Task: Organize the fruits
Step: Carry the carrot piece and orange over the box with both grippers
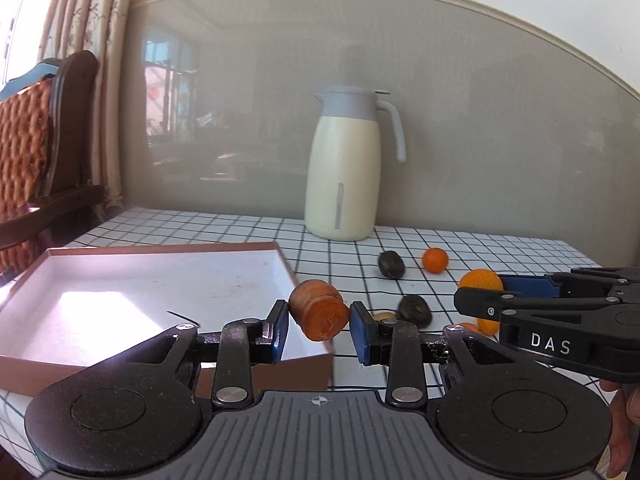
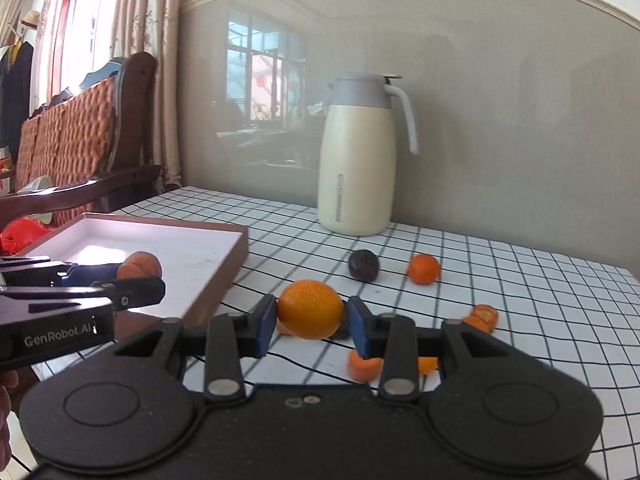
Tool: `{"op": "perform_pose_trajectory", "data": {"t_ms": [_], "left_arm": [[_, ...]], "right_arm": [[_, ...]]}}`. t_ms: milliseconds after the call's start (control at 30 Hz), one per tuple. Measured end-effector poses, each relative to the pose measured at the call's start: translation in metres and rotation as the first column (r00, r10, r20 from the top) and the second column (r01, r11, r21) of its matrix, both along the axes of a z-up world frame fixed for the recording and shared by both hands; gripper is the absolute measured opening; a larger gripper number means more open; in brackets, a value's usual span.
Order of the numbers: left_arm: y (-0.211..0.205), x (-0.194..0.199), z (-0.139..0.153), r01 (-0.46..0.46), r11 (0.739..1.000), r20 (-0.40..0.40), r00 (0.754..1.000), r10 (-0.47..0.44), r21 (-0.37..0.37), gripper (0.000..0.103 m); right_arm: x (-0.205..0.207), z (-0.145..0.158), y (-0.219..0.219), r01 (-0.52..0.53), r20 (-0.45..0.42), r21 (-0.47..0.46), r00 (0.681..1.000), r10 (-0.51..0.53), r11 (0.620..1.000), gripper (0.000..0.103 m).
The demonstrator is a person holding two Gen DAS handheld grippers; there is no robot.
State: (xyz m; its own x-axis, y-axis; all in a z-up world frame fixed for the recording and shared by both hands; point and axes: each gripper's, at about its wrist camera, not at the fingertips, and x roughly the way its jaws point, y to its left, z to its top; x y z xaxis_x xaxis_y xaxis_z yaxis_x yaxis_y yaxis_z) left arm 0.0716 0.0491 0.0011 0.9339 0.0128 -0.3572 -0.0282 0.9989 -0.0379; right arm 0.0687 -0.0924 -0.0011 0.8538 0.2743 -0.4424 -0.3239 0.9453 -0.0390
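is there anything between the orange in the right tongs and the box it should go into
Mostly clear: the orange is lifted above the tablecloth, and the box lies open to its left. Only the left tongs, shut on a carrot piece, hang over the box's near side.

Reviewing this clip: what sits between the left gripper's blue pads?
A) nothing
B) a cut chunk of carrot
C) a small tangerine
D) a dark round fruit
B: the left gripper is shut on an orange carrot chunk, cut face toward the camera, beside the tray.
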Motion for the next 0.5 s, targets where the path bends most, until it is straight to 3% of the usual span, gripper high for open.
{"op": "perform_pose_trajectory", "data": {"t_ms": [233, 500], "left_arm": [[0.069, -0.016, 0.001, -0.138, 0.99, 0.01, 0.99, 0.138, 0.032, 0.034], [0.148, -0.012, -0.003, -0.311, 0.95, -0.005, 0.95, 0.311, 0.035, 0.034]], "right_arm": [[0.013, 0.002, 0.06, -0.112, 0.019, -0.001, 0.994, 0.112, 0.994, 0.03], [0.052, -0.003, 0.118, -0.182, 0.005, 0.005, 0.983, 0.182, 0.983, 0.03]]}}
